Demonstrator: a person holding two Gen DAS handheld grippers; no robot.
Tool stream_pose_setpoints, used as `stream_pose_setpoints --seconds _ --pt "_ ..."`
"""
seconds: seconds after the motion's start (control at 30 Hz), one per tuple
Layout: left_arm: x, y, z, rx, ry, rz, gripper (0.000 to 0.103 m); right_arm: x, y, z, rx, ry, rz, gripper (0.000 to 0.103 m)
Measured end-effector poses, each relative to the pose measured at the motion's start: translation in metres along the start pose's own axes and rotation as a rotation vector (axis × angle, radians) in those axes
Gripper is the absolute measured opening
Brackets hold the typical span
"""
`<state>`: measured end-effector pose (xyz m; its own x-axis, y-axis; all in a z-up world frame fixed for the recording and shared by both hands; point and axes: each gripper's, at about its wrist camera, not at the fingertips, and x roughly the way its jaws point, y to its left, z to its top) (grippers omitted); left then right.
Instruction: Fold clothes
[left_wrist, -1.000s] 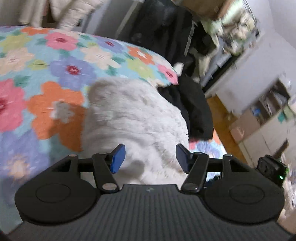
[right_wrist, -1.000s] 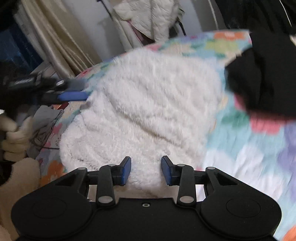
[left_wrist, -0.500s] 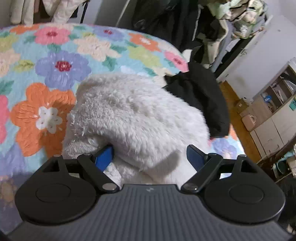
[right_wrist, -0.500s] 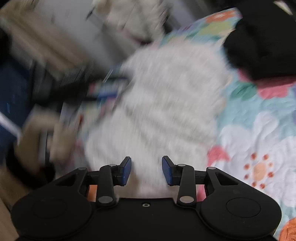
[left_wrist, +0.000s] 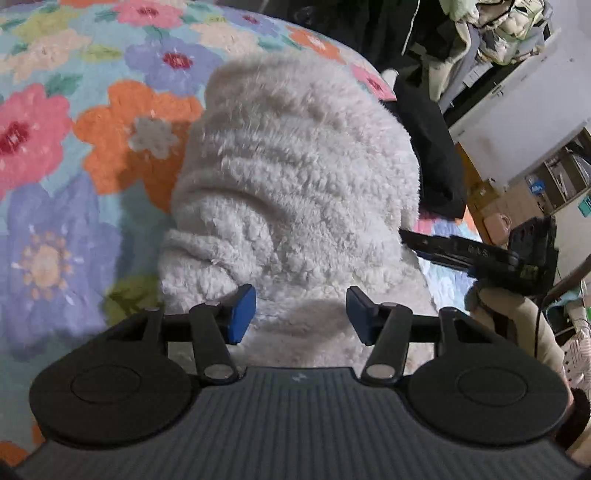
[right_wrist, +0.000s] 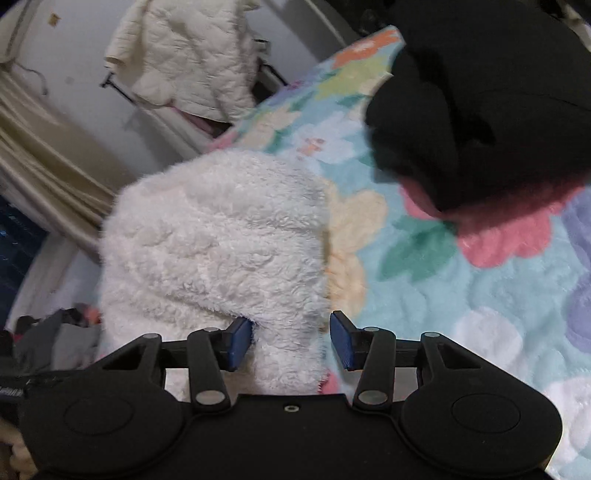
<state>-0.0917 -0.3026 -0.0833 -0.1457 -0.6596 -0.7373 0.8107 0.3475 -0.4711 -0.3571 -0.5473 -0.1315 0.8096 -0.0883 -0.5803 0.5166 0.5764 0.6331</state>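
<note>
While the folded white fluffy fleece garment (left_wrist: 295, 177) lies between their 2 parted fingers, left gripper (left_wrist: 300, 314) and right gripper (right_wrist: 291, 339) grasp nothing, probably to release it.

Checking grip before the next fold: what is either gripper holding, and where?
Nothing. The left gripper and right gripper are both open over the white fleece.

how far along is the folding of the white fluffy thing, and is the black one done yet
Done: the white fleece garment lies doubled into a compact bundle on the floral blanket. In hand: nothing; the left hand-held gripper and right hand-held gripper are both open over its near edge. Left: the black garment sits beside it in a heap, apparently unfolded.
</note>
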Motion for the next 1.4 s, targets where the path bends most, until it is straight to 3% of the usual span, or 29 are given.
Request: stream_pose_setpoints --seconds 0.03,0.1,0.2,0.27,0.43,0.5,0.6,0.73,0.87,0.93,1.03,1.13,1.27,1.4 --pt "-0.006 -0.003 0.004 0.021 -0.013 0.015 0.057 -0.006 0.001 0.001 0.011 -0.010 0.022 0.053" --pt "-0.016 -0.007 0.011 0.068 -0.042 0.044 0.073 -0.019 0.002 0.001 0.043 -0.021 0.073 0.058" --pt "-0.022 -0.003 0.024 0.112 -0.075 0.089 0.089 -0.024 -0.001 -0.006 0.111 0.012 0.151 0.088" --pt "-0.018 0.004 0.032 0.121 -0.052 0.104 0.092 -0.021 -0.001 -0.014 0.130 0.043 0.163 0.088" --pt "0.021 0.024 0.035 0.133 0.057 0.110 0.098 0.005 -0.008 -0.029 0.119 0.128 0.052 0.091" --pt "0.035 0.042 0.032 0.058 0.073 0.053 0.103 0.015 -0.016 -0.030 0.170 0.118 0.087 0.092" --pt "0.056 0.074 0.031 -0.095 0.085 -0.106 0.103 0.031 -0.026 -0.028 0.271 0.082 0.143 0.093" --pt "0.076 0.092 0.022 -0.264 0.047 -0.251 0.103 0.052 -0.014 -0.021 0.262 0.082 0.149 0.096" --pt "0.081 0.092 0.011 -0.288 -0.011 -0.303 0.102 0.065 -0.017 -0.020 0.309 0.091 0.222 0.097" --pt "0.082 0.087 0.008 -0.301 -0.009 -0.351 0.095 0.068 -0.018 -0.021 0.315 0.091 0.263 0.088" --pt "0.075 0.068 0.008 -0.249 0.006 -0.401 0.095 0.068 -0.018 -0.024 0.323 0.077 0.326 0.086" --pt "0.061 0.044 0.008 -0.228 0.003 -0.502 0.094 0.062 -0.025 -0.027 0.375 0.048 0.393 0.085" --pt "0.049 0.004 0.013 -0.151 0.040 -0.538 0.096 0.019 -0.019 -0.024 0.384 -0.002 0.403 0.085" --pt "0.044 -0.041 0.016 -0.103 0.057 -0.666 0.097 -0.056 -0.010 -0.012 0.340 -0.093 0.368 0.085"
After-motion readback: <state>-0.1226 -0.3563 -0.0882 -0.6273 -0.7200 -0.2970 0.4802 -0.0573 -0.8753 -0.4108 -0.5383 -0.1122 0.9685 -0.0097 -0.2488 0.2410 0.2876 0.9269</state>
